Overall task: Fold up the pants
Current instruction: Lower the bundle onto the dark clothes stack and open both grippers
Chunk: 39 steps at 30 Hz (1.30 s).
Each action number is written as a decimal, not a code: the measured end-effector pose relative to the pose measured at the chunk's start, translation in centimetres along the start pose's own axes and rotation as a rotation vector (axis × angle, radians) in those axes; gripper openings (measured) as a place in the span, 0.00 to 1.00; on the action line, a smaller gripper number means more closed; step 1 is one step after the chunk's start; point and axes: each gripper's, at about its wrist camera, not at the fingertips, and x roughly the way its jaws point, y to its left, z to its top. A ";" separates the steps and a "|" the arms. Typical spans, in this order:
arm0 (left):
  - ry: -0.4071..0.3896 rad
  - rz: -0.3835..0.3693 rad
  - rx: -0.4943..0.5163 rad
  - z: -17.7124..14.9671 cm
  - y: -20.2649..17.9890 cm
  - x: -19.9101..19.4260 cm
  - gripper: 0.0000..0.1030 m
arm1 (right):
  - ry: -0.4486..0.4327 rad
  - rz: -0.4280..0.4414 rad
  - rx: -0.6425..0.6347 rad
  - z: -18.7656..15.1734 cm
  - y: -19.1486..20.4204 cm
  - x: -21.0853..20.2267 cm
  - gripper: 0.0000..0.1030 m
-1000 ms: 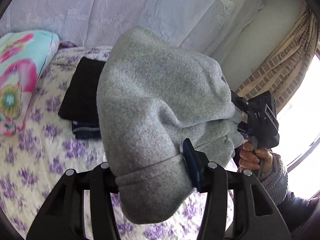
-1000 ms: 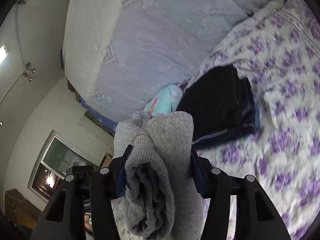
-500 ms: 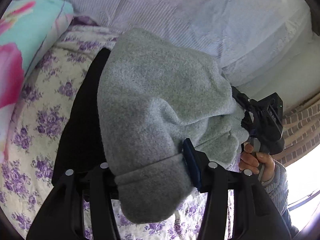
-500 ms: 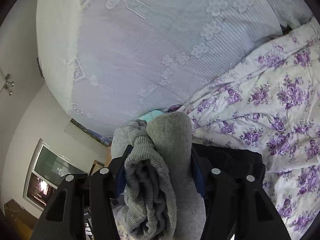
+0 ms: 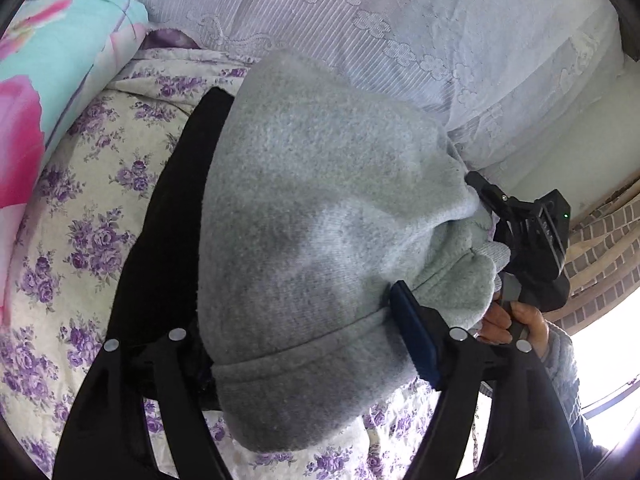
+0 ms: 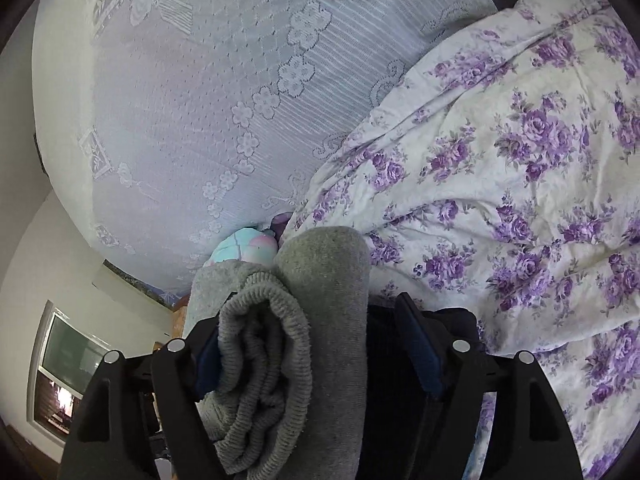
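Observation:
The folded grey sweatpants (image 5: 304,240) hang in a thick bundle between both grippers, just above a dark folded pile (image 5: 160,256) on the bed. My left gripper (image 5: 308,340) is shut on one end of the bundle. My right gripper (image 6: 316,344) holds the other end with its ribbed waistband (image 6: 260,364); its jaws have spread, with a gap between the cloth and the right pad (image 6: 420,356). The right gripper also shows in the left wrist view (image 5: 528,236), held by a hand.
The bed has a white quilt with purple flowers (image 6: 500,160). A lace-covered headboard (image 5: 380,40) stands behind. A turquoise and pink pillow (image 5: 48,92) lies at the left. A brick-pattern curtain (image 5: 600,252) and bright window are at the right.
Both grippers have carried the grey bundle forward and down over the dark pile near the headboard. The right gripper's jaws have spread wider than before.

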 end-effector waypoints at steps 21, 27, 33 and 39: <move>-0.159 0.190 0.173 1.9 -5.9 -2.7 0.77 | 0.018 -0.302 -0.757 -9.5 11.7 -3.1 0.42; -0.152 0.444 0.372 -1.8 -7.4 3.1 0.82 | -0.021 -0.307 -0.691 -10.6 9.7 -3.7 0.43; -0.178 0.498 0.416 -2.9 -7.6 3.6 0.87 | -0.078 -0.319 -0.672 -11.9 8.6 -3.3 0.43; -0.216 0.523 0.396 -3.5 -9.2 0.4 0.90 | -0.064 -0.305 -0.689 -12.2 9.7 -3.4 0.63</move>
